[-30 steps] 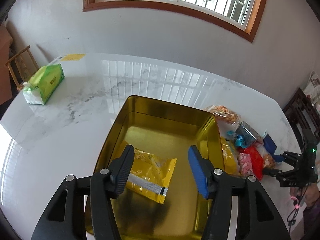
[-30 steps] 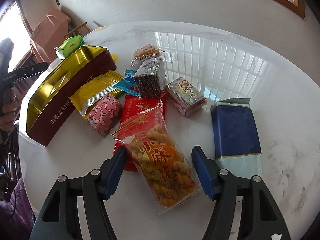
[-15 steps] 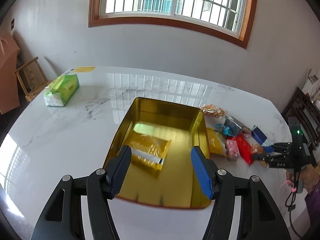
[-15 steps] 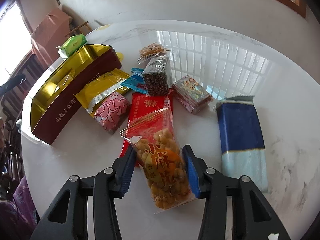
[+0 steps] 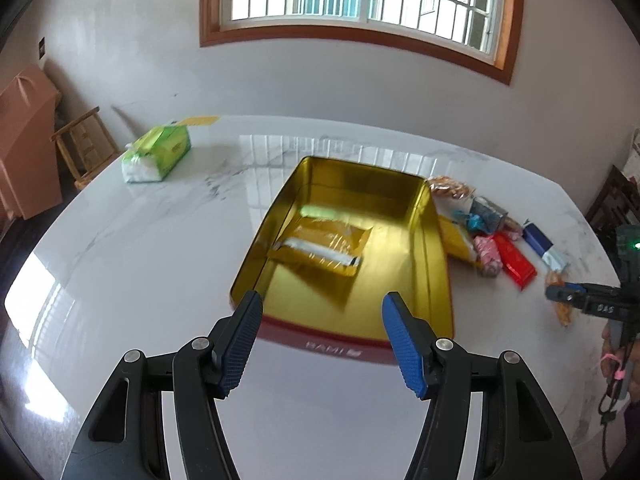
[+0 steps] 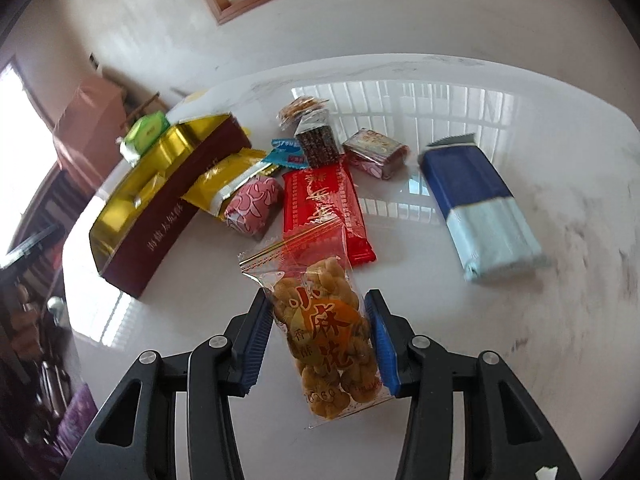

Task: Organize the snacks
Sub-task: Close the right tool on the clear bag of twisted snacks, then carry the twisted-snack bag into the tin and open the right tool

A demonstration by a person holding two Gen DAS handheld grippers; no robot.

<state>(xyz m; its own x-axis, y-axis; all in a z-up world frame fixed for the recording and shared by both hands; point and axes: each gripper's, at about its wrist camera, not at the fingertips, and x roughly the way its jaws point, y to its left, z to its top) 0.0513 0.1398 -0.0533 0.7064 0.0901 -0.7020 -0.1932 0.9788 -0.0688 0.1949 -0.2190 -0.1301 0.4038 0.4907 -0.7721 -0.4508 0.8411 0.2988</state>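
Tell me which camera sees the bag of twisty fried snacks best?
The right wrist view. The bag of fried dough twists fills the middle, clamped in the right gripper, with its orange label readable. The left wrist view shows the bag only as a tiny orange blur at the far right.

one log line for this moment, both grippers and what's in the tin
left gripper: open, above table near tin | right gripper: shut on twist snack bag | tin: one yellow packet
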